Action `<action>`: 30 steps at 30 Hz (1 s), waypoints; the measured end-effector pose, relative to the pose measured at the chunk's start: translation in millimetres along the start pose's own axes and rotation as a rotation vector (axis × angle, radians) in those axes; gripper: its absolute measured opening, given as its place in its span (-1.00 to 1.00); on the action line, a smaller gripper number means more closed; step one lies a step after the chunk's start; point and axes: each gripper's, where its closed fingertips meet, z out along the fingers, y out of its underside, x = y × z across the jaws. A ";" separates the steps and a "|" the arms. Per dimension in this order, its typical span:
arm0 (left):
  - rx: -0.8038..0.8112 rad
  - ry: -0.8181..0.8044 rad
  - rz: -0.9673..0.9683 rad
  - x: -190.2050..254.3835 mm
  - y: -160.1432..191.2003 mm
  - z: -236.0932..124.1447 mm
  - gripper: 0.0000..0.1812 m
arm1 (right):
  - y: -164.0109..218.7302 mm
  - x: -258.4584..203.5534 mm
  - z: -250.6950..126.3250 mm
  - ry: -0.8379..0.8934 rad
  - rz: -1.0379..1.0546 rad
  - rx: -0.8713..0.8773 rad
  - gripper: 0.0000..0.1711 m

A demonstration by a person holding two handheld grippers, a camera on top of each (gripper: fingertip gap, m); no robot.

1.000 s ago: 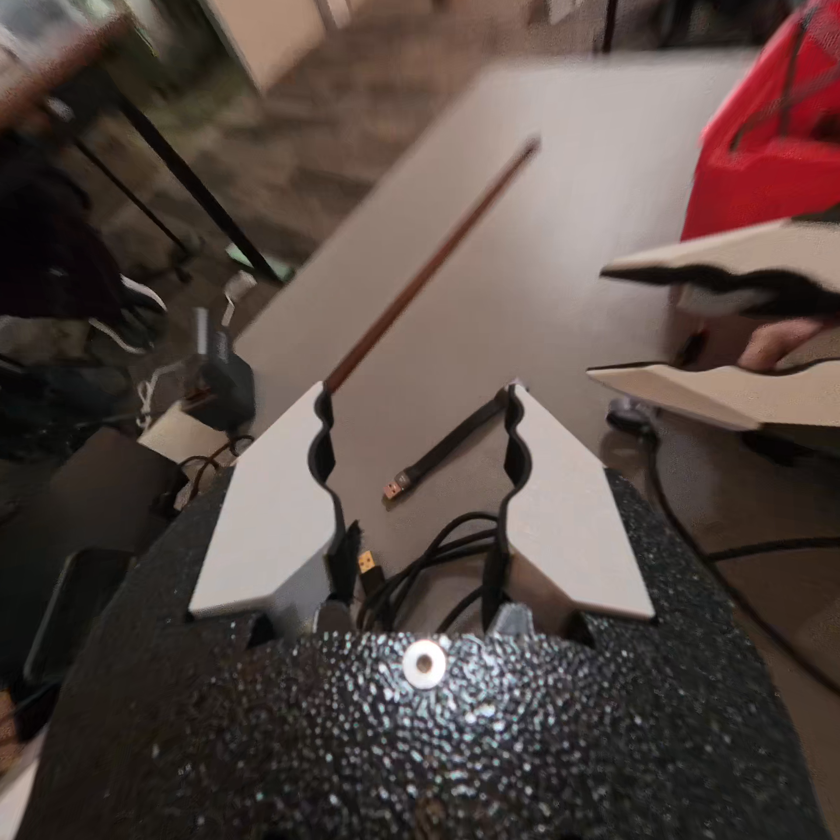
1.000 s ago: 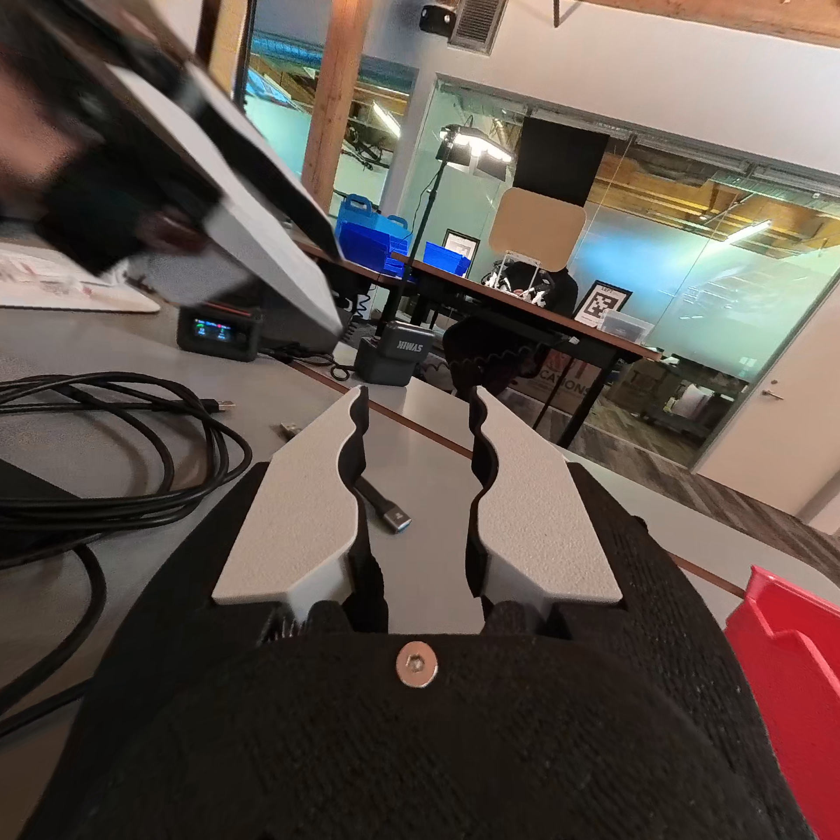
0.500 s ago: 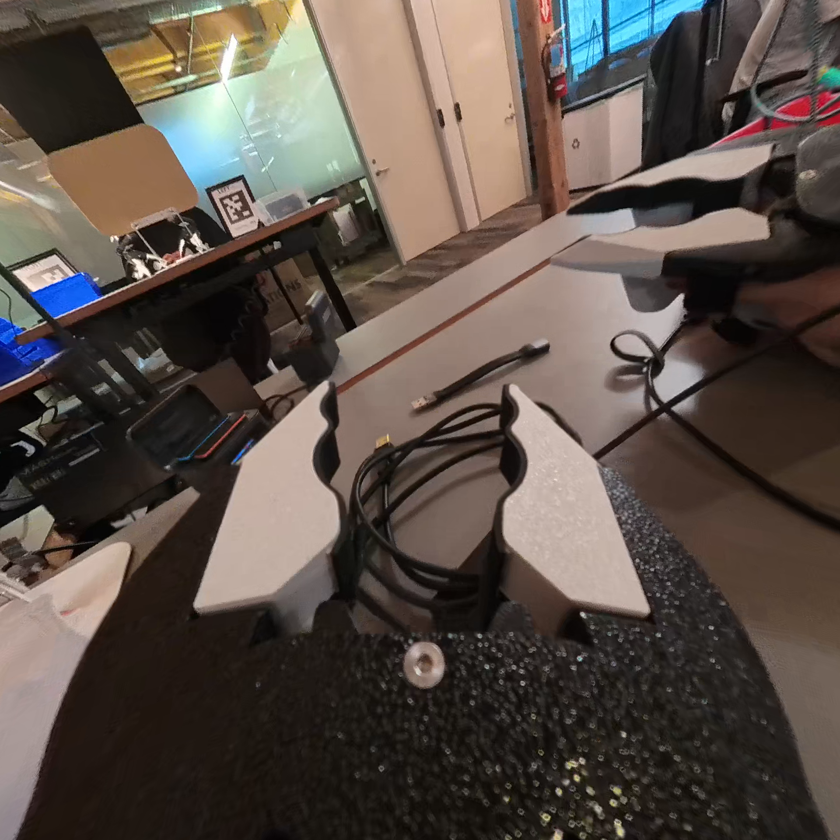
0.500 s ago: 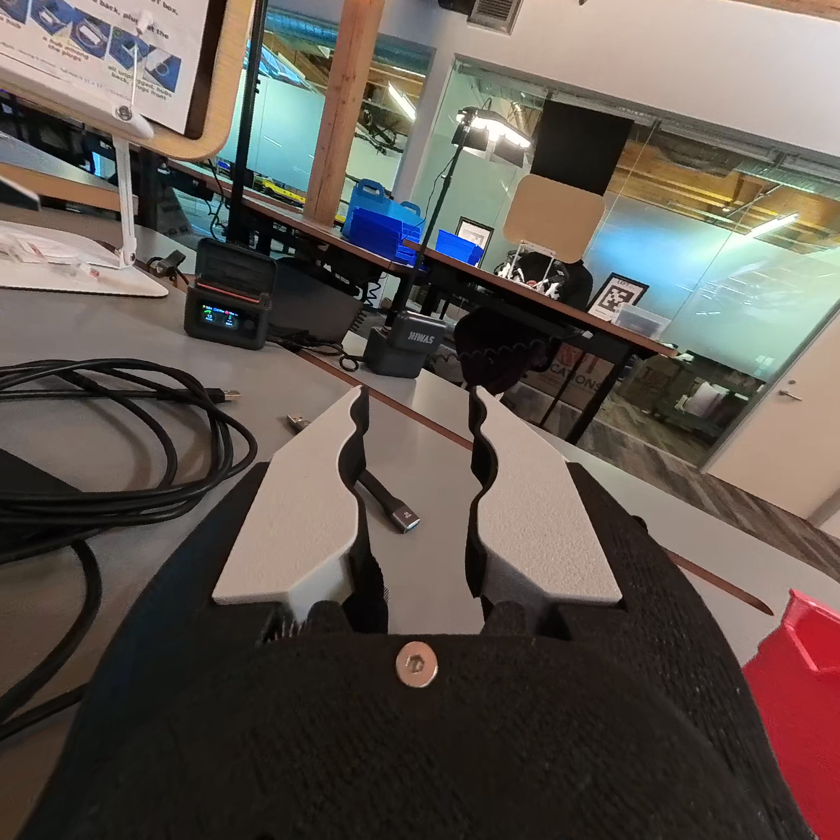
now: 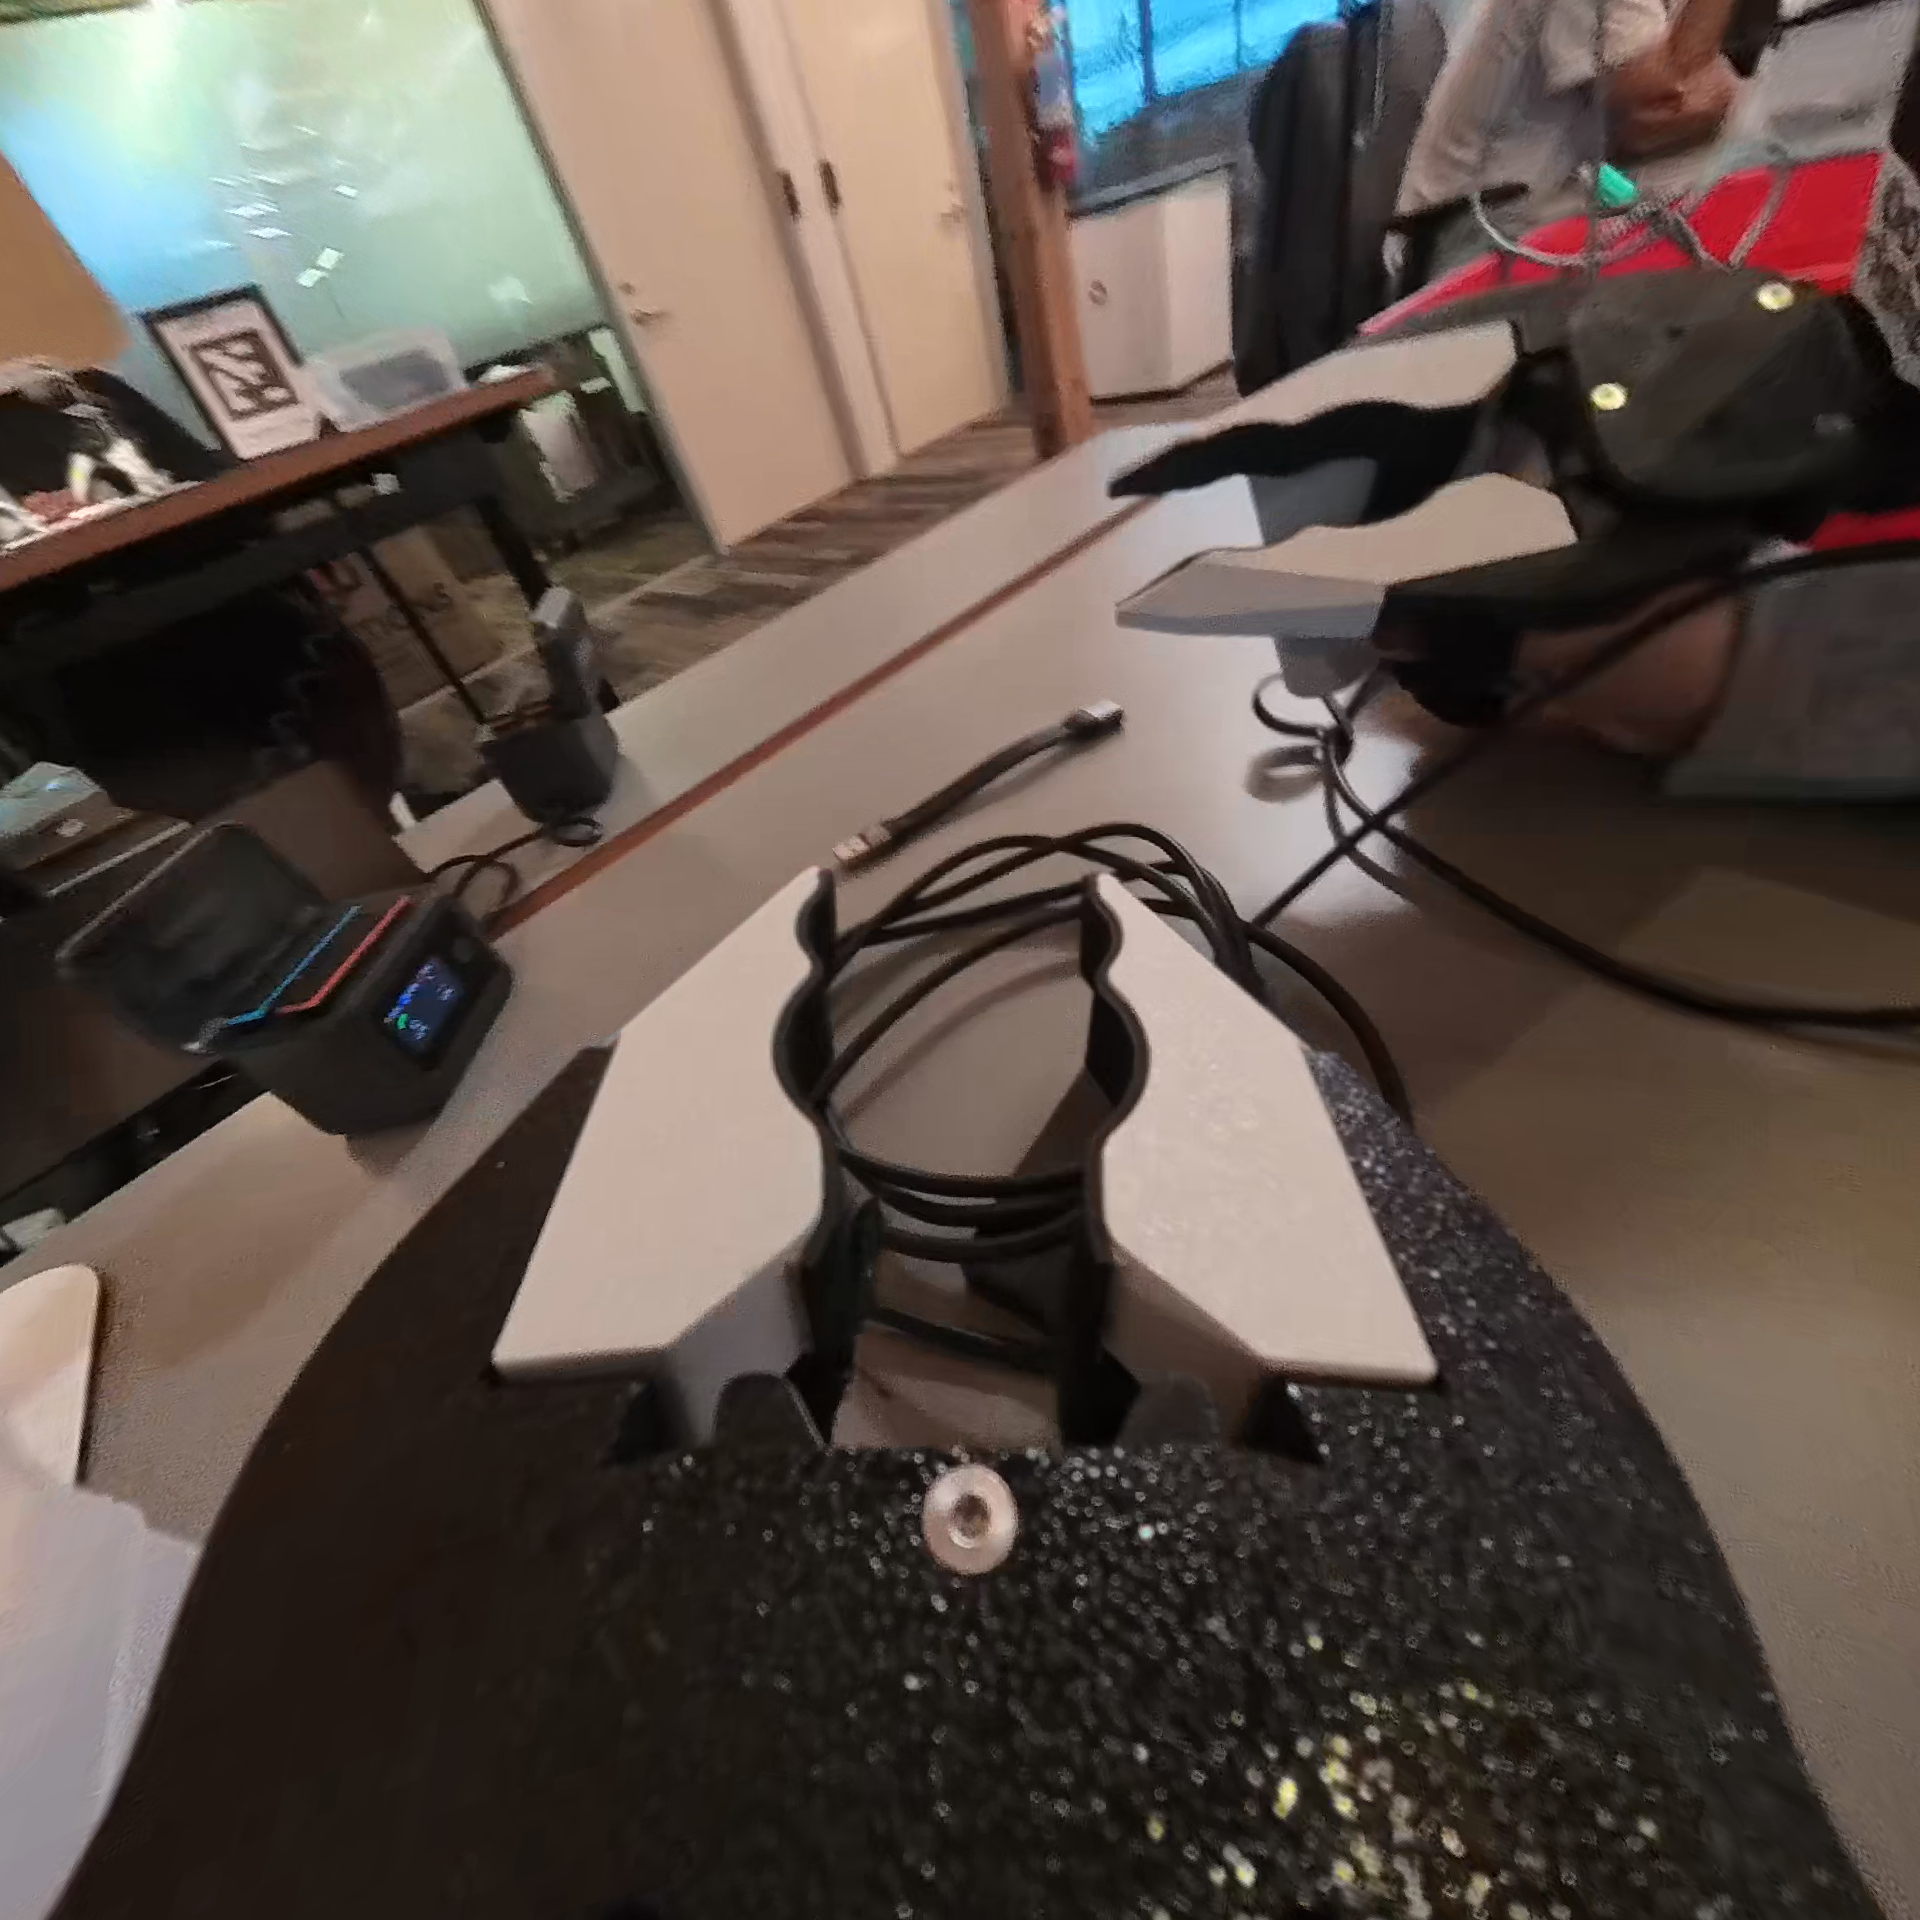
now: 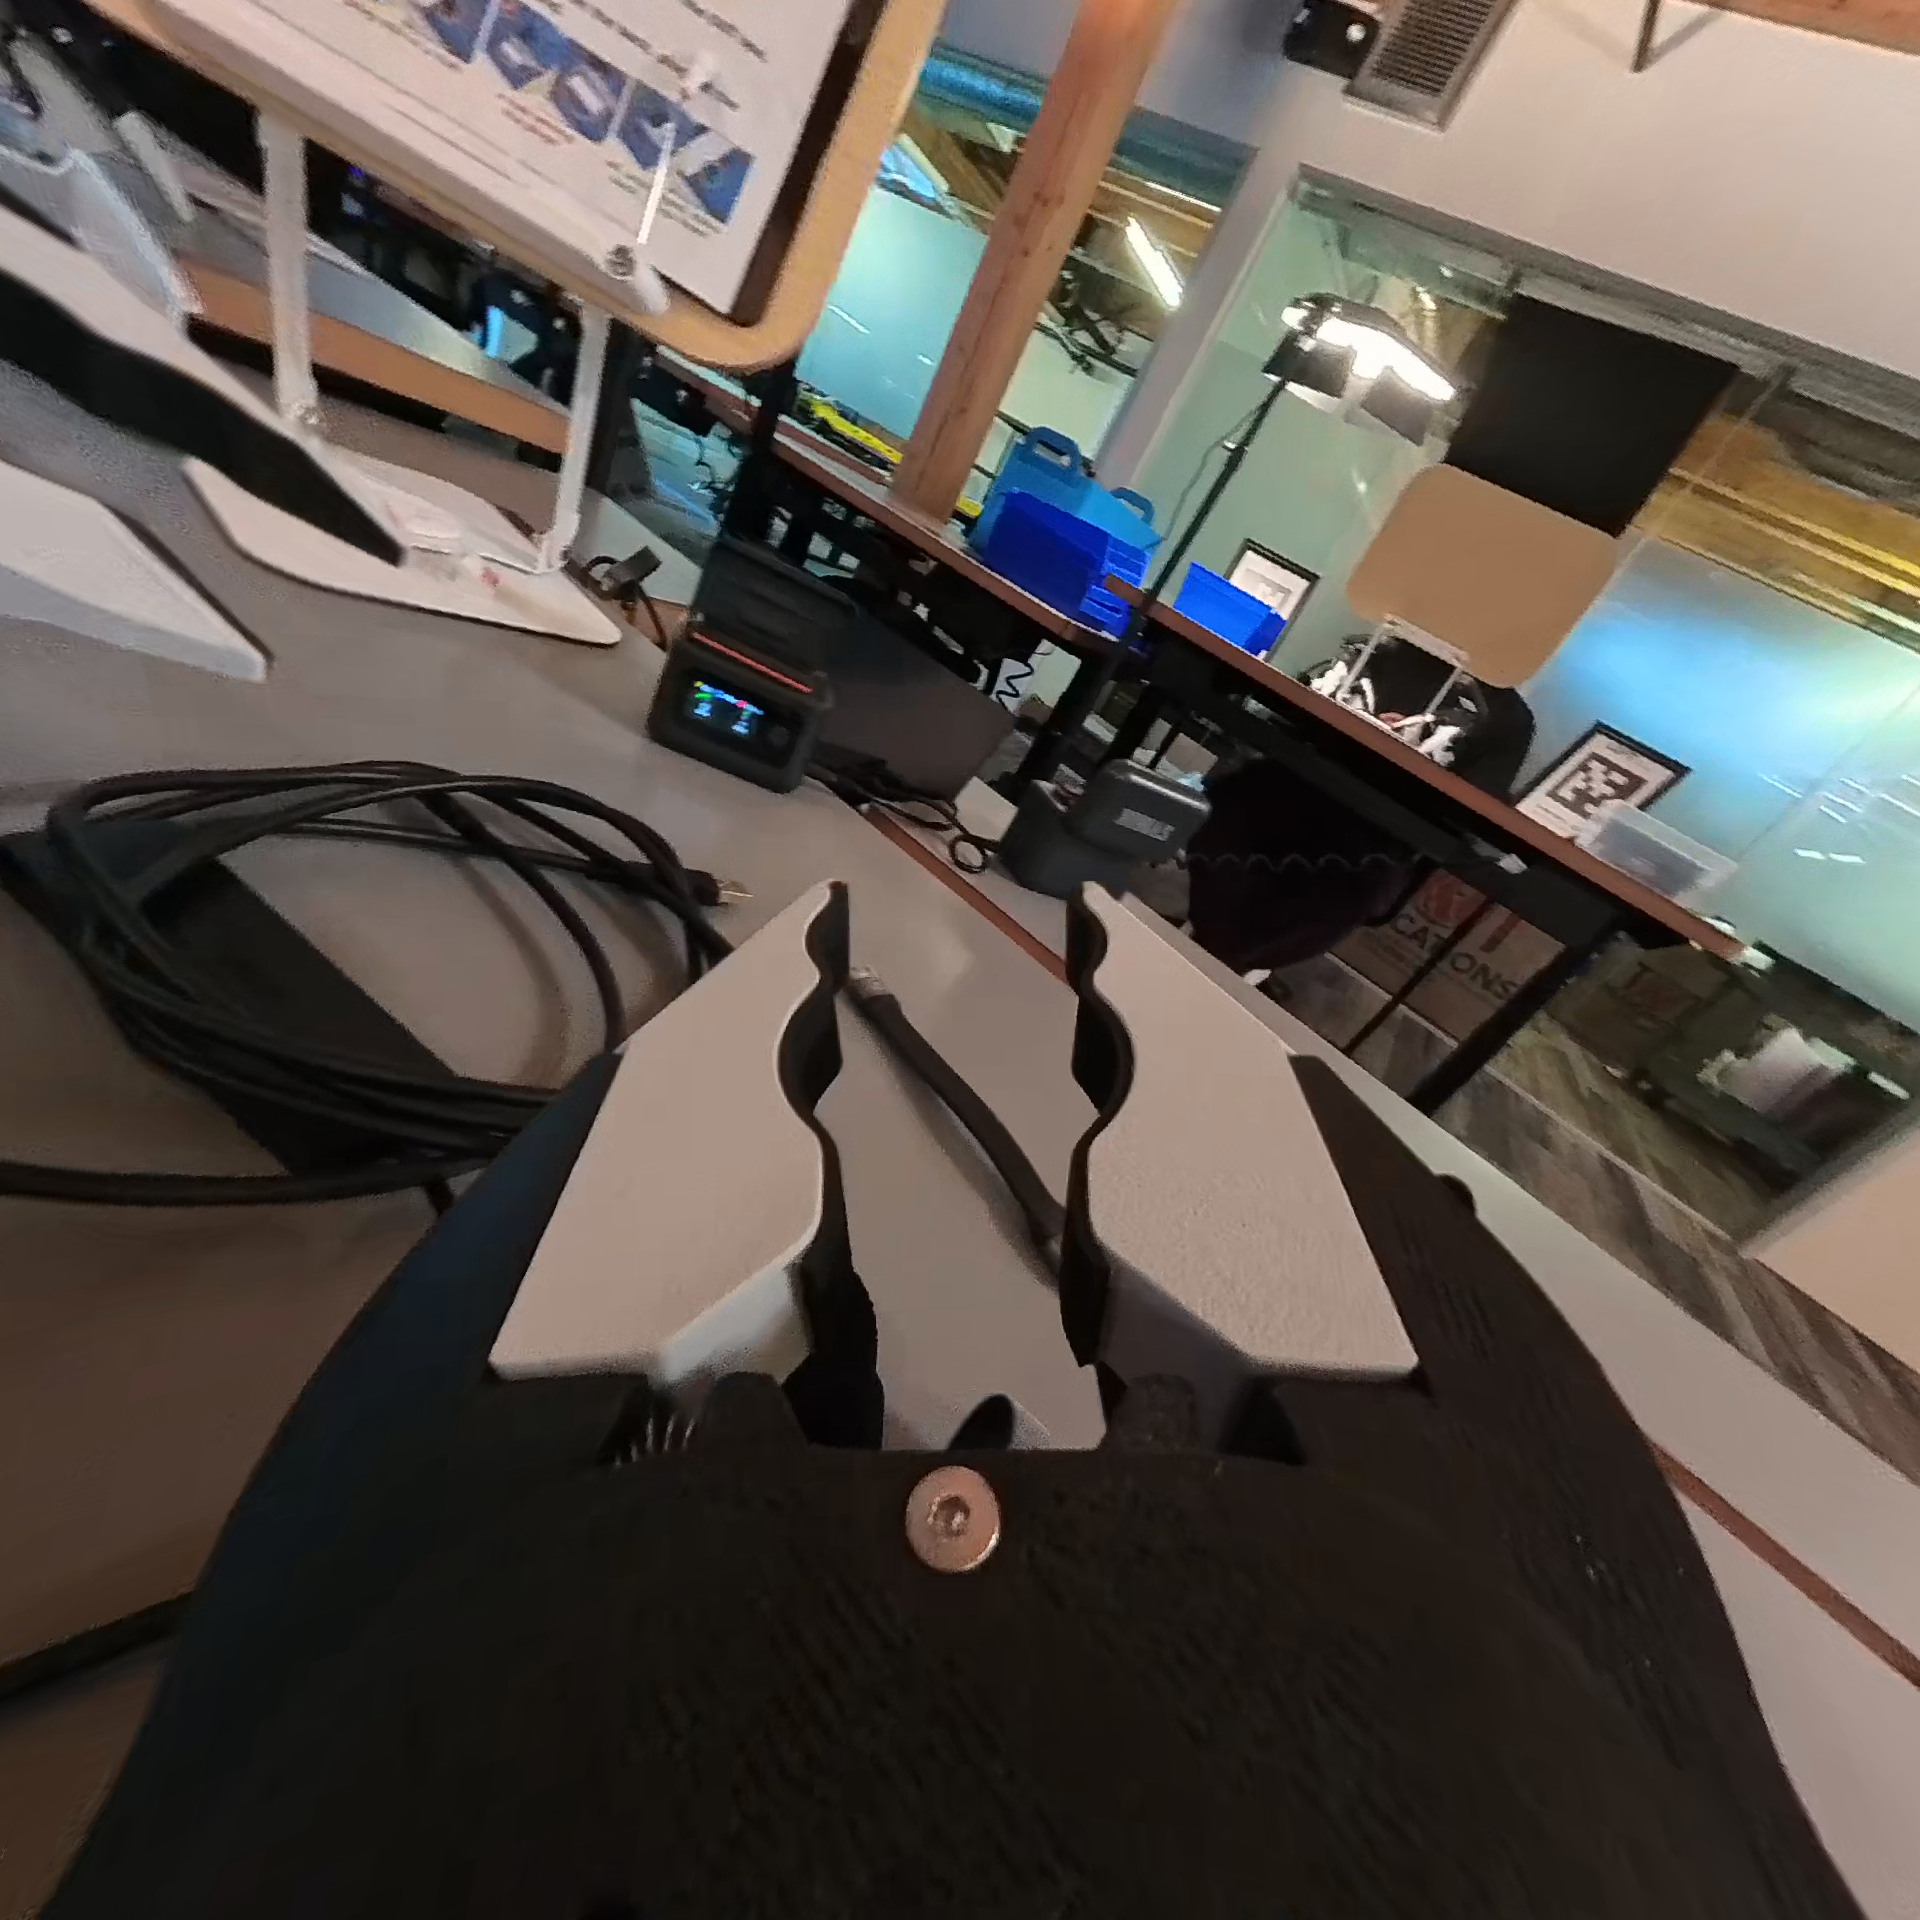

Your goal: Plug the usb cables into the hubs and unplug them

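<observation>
Left gripper [image 5: 956, 914] fingers apart, nothing between them; it hangs over a coiled black cable [image 5: 997, 1049] lying on the grey worktop [image 5: 1558, 1247], seen through the gap at frame centre. Just past the coil, a short black cable [image 5: 977, 784] lies flat, metal plug toward lower left, grey connector toward upper right. Small dark box with a lit screen [image 5: 343, 1029] sits at left middle near the worktop edge. Right gripper [image 5: 1164, 540] shows at upper right, fingers apart, above the worktop. Red bin [image 5: 1766, 229] behind it, blurred.

Right wrist view: right gripper [image 6: 951, 914] fingers apart, empty, low over the worktop [image 6: 416, 707]. The short black cable [image 6: 956, 1091] runs diagonally in the gap between them, resting on the worktop, not gripped. Coiled black cable [image 6: 343, 977] at left middle, its plug end [image 6: 727, 890] pointing right, partly lying over a flat black object [image 6: 260, 935]; can't tell if that is a hub. Dark box with lit screen [image 6: 738, 722] beyond, at upper centre. White stand with a printed sheet [image 6: 499, 104] in upper left.
</observation>
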 end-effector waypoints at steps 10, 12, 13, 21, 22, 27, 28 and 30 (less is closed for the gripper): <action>0.036 -0.021 -0.023 -2.0 -3.6 -1.5 -0.46 | 12.9 -91.5 -18.6 -0.580 0.109 -0.207 -0.62; 0.044 -0.011 -0.038 -1.3 -4.8 -1.6 -0.47 | 22.0 -99.1 -27.9 -0.616 0.146 -0.303 -0.63; 0.046 -0.015 -0.038 -2.1 -5.1 -1.8 -0.48 | 25.4 -102.5 -32.6 -0.631 0.164 -0.343 -0.63; 0.048 0.008 -0.050 2.4 -4.5 1.8 -0.52 | 36.6 -121.2 -67.0 -0.733 0.318 -0.569 -0.69; 0.044 0.010 -0.047 3.2 -4.0 2.6 -0.52 | 36.8 -122.5 -69.6 -0.746 0.324 -0.588 -0.69; 0.037 0.021 -0.030 7.1 -3.9 4.6 -0.53 | 41.2 -131.4 -79.2 -0.785 0.244 -0.672 -0.78; 0.034 0.023 -0.023 7.7 -3.8 5.0 -0.53 | 41.7 -131.9 -80.3 -0.785 0.211 -0.682 -0.82; 0.030 0.022 -0.007 8.6 -4.3 5.1 -0.53 | 44.0 -128.1 -79.9 -0.752 0.113 -0.698 -0.92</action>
